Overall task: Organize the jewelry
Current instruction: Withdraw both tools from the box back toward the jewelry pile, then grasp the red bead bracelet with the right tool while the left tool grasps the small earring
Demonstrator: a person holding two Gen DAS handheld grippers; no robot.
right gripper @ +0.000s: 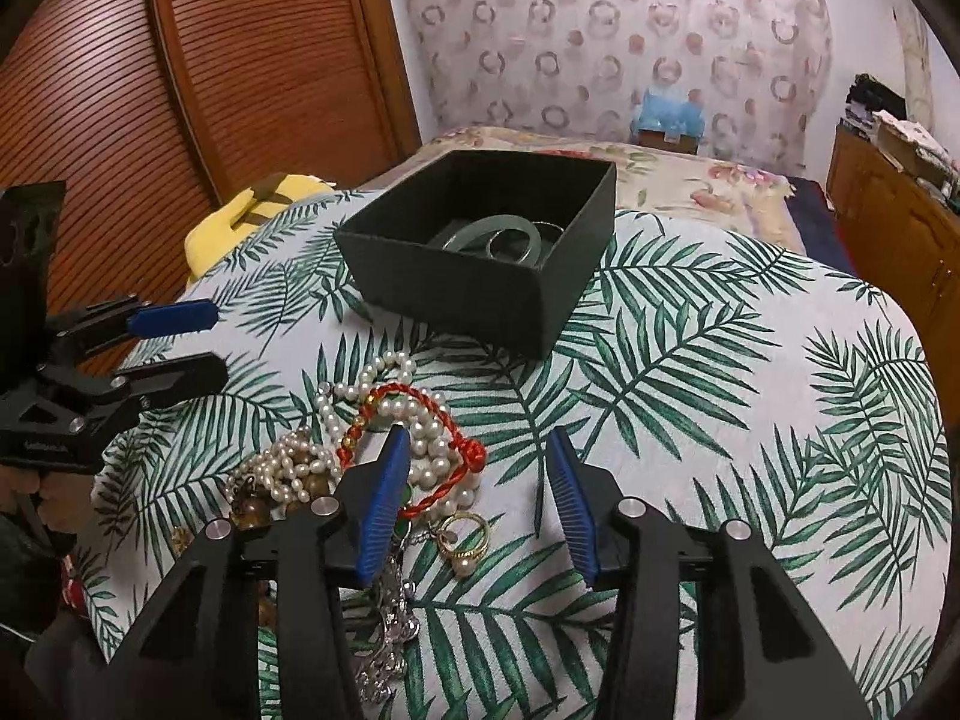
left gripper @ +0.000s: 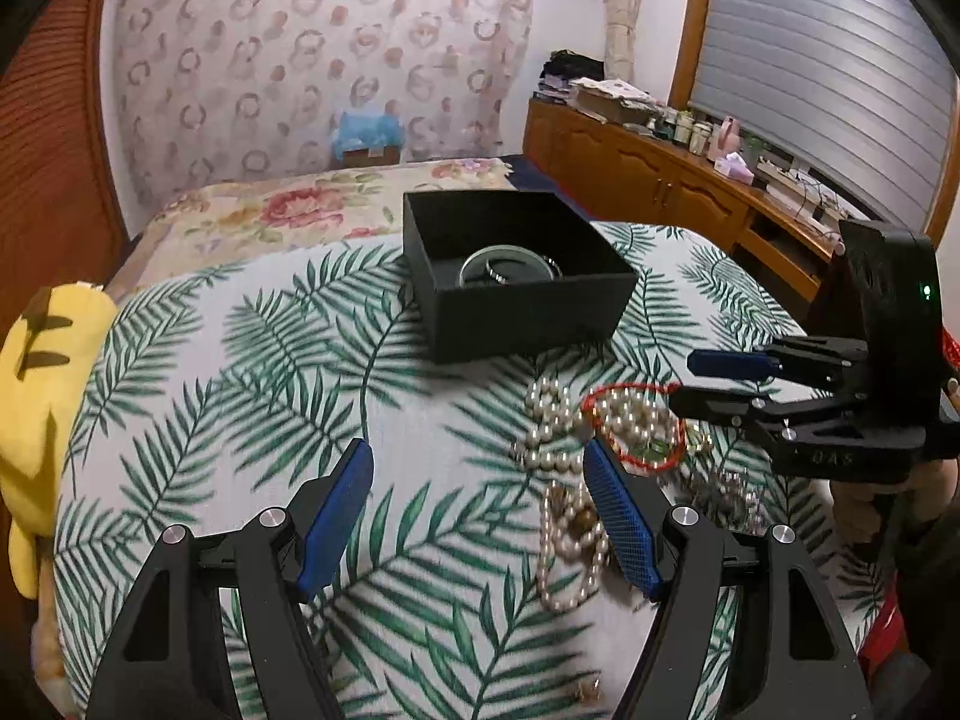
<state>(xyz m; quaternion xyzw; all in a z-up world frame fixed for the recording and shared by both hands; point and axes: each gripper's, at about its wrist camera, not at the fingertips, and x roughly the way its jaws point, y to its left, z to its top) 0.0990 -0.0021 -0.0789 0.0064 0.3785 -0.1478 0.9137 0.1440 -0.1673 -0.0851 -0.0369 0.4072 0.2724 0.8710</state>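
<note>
Right gripper (right gripper: 477,450): jaws apart with nothing between the pads, left blue pad over the red cord bracelet (right gripper: 444,450).
Left gripper (left gripper: 477,462): jaws wide, empty, over bare leaf-print cloth (left gripper: 240,420); right pad beside the pearls.
Jewelry heap: pearl strands (right gripper: 300,462), gold ring (right gripper: 465,537), silver chain (right gripper: 390,618), tangled together on the cloth.
Black box (right gripper: 468,294): open, just behind the heap, holding a jade bangle (right gripper: 498,228) and a thin silver bangle (right gripper: 513,249).

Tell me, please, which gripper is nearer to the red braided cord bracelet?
Right. The right gripper almost touches the red braided cord bracelet; the left gripper sits farther left of it.
</note>
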